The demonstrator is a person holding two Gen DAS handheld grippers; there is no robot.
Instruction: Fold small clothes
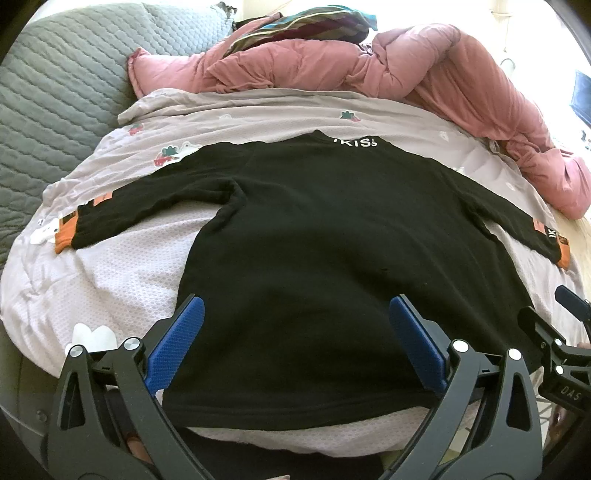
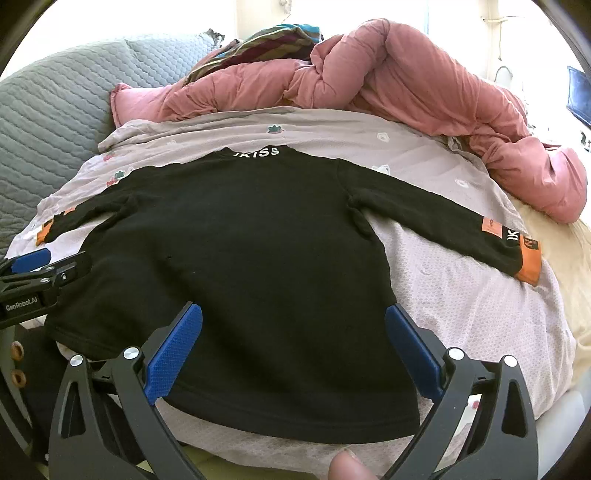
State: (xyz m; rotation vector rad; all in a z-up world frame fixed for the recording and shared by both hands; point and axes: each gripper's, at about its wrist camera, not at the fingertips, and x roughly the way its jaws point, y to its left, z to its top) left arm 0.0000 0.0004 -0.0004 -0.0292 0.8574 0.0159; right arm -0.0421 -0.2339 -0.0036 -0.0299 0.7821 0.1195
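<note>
Black long-sleeved top (image 1: 314,221) lies flat and spread out on the pale patterned bedsheet (image 1: 122,266), sleeves out to either side, orange cuffs (image 2: 530,264) showing, collar at the far edge. Left tool (image 1: 295,325) and right tool (image 2: 293,328) hover over its near hem, jaws wide apart, holding nothing. Pink duvet (image 1: 424,70) bunched beyond; grey quilted cover (image 1: 55,92) at left.

A pale lilac sheet (image 1: 122,266) with small flower prints covers the bed. Behind it, a crumpled pink duvet (image 1: 436,74) stretches across the far side and curls down the right edge. A striped, multicoloured cloth (image 1: 306,22) lies bunched on top of the duvet. To the left sits a grey quilted cushion (image 1: 55,96).
</note>
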